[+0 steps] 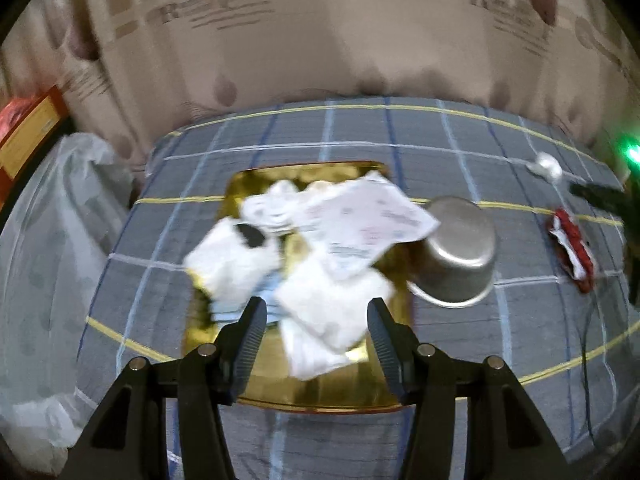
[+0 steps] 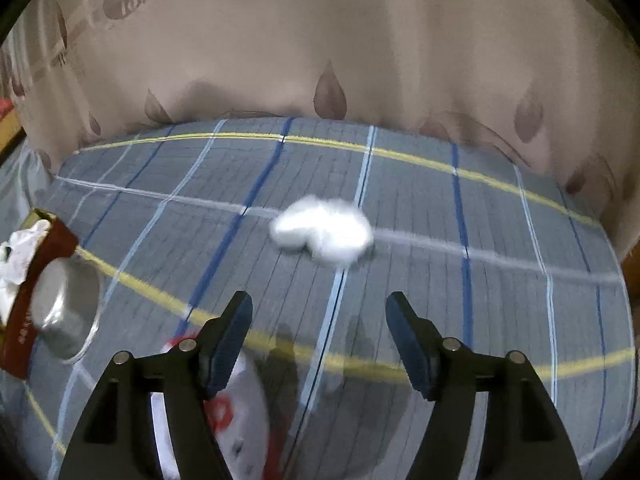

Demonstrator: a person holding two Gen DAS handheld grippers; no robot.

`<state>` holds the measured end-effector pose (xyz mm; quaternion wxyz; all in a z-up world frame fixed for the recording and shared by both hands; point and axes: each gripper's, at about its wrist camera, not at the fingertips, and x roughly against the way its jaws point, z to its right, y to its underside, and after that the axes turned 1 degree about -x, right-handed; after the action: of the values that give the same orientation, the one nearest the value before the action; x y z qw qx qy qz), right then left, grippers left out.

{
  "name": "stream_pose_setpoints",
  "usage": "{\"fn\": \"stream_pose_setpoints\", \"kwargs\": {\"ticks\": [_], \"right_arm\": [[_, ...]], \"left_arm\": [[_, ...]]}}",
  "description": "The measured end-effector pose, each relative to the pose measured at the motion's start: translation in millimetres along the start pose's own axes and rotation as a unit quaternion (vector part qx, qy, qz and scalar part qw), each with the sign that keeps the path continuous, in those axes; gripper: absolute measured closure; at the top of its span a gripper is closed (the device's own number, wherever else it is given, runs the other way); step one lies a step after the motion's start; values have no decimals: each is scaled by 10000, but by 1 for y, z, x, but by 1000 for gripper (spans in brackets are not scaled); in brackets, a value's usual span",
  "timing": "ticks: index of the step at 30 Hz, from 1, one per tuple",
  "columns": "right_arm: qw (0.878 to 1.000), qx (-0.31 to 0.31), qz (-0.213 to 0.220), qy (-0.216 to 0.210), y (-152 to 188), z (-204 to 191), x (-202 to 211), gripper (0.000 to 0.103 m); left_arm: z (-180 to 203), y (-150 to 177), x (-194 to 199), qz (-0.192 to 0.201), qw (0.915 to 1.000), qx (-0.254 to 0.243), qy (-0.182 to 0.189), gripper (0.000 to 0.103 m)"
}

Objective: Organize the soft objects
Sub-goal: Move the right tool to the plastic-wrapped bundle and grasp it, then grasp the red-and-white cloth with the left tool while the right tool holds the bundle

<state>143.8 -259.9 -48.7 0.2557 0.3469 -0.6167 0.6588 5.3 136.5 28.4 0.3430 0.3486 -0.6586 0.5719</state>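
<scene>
A gold tray [image 1: 264, 372] lies on the checked bedsheet, piled with several white cloths and tissues [image 1: 332, 236]. My left gripper [image 1: 316, 310] hovers open above the tray's near side, nothing between its fingers. In the right wrist view a white fluffy wad [image 2: 322, 230] lies on the sheet ahead of my right gripper [image 2: 320, 306], which is open and empty, well short of the wad. A red and white cloth [image 2: 224, 412] lies under the right gripper's left finger. The same cloth [image 1: 574, 248] and the wad [image 1: 546, 166] show at the right of the left wrist view.
A steel pot [image 1: 460, 256] lies tipped on its side against the tray's right edge, also seen as the pot [image 2: 66, 308] beside the tray's red rim [image 2: 28, 320]. A clear plastic bag [image 1: 56, 240] sits left of the bed. A patterned curtain [image 2: 320, 52] hangs behind.
</scene>
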Motion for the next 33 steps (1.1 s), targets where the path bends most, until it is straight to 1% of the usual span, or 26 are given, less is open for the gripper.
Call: {"fn": "stream_pose_setpoints", "kwargs": {"ticks": [2, 6, 10, 11, 12, 13, 14, 16, 19, 22, 25, 28, 30, 33], "right_arm": [[9999, 84, -29, -54, -11, 1, -12, 30], [9996, 242, -116, 39, -29, 4, -42, 30], [9996, 159, -206, -139, -39, 12, -64, 29], [9995, 165, -217, -166, -39, 13, -69, 31], [9994, 174, -244, -195, -40, 14, -72, 34], [9992, 177, -262, -258, -40, 14, -76, 48], [9990, 180, -256, -315, -40, 14, -78, 64], [9990, 202, -223, -333, -37, 14, -79, 66], [9990, 169, -137, -388, -32, 18, -72, 68], [9993, 146, -67, -323, -18, 25, -55, 68], [9997, -57, 9, -256, -1, 38, -34, 68], [9996, -262, 67, -95, 20, 51, -11, 68], [9993, -358, 107, 54, 37, 59, 5, 68], [9977, -648, 123, 134, 59, 72, 25, 68]], "left_arm": [[12, -6, -4, -67, 9999, -66, 123, 49], [36, -15, -10, -173, 9992, -253, 237, 49], [57, -27, -21, -293, 9980, -449, 327, 49], [62, -29, -24, -313, 9978, -476, 338, 49], [68, -32, -27, -344, 9974, -512, 363, 49], [71, -34, -29, -368, 9971, -543, 383, 49], [78, -37, -32, -395, 9966, -599, 400, 49], [88, -41, -37, -418, 9959, -669, 438, 49], [106, -48, -42, -436, 9944, -779, 560, 49], [124, -53, -46, -431, 9928, -909, 653, 49], [147, -57, -46, -387, 9903, -1033, 845, 49], [168, -59, -46, -368, 9875, -1103, 1065, 49], [180, -59, -48, -419, 9855, -1136, 1192, 49], [197, -61, -50, -440, 9833, -1141, 1350, 49]]}}
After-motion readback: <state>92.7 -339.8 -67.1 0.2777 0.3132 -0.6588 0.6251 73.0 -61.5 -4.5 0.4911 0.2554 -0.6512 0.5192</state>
